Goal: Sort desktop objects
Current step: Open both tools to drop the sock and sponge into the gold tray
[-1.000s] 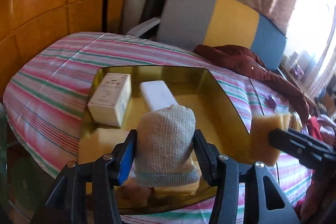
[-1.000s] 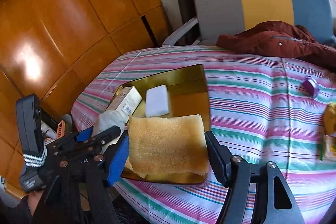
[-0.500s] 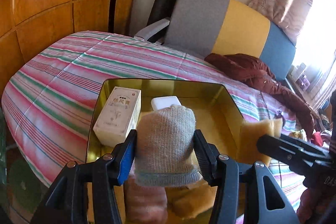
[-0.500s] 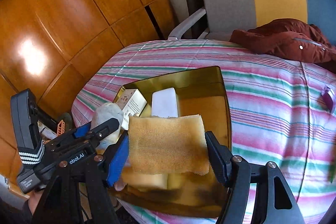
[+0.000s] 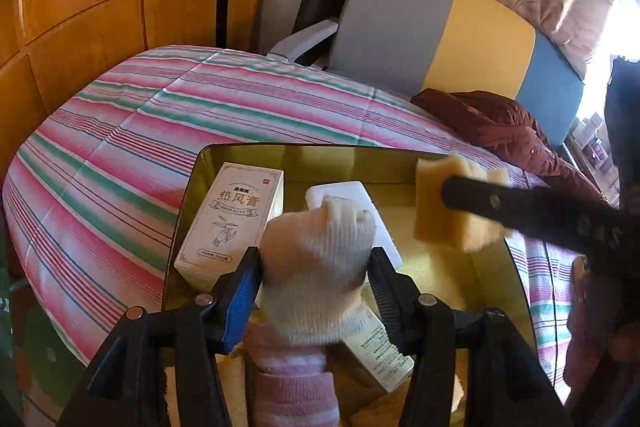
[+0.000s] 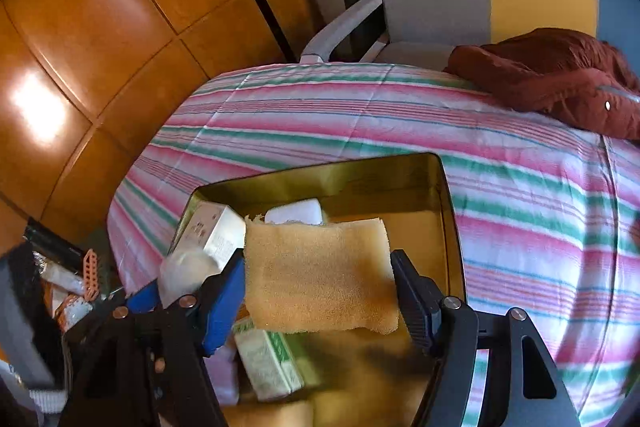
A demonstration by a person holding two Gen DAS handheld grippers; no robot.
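Note:
My left gripper (image 5: 316, 267) is shut on a white knitted sock (image 5: 320, 267) with a pink striped cuff, held over the near end of a gold metal tin (image 5: 240, 153). My right gripper (image 6: 320, 287) is shut on a yellow sponge (image 6: 320, 275), held over the same tin (image 6: 448, 211); the sponge also shows in the left wrist view (image 5: 448, 211). Inside the tin lie a cream box with Chinese print (image 5: 232, 215), a white soap-like block (image 5: 344, 195) and a green-printed box (image 6: 268, 359).
The tin sits on a pink, green and white striped cloth (image 5: 120, 163). A dark red jacket (image 6: 560, 79) lies at the far right. A grey, yellow and blue chair (image 5: 440, 27) stands behind. Wooden panels (image 6: 100, 27) line the left.
Both grippers have moved forward and lower over the tin, each still holding its object. The tin now fills more of both views, and a green-printed box has come into sight.

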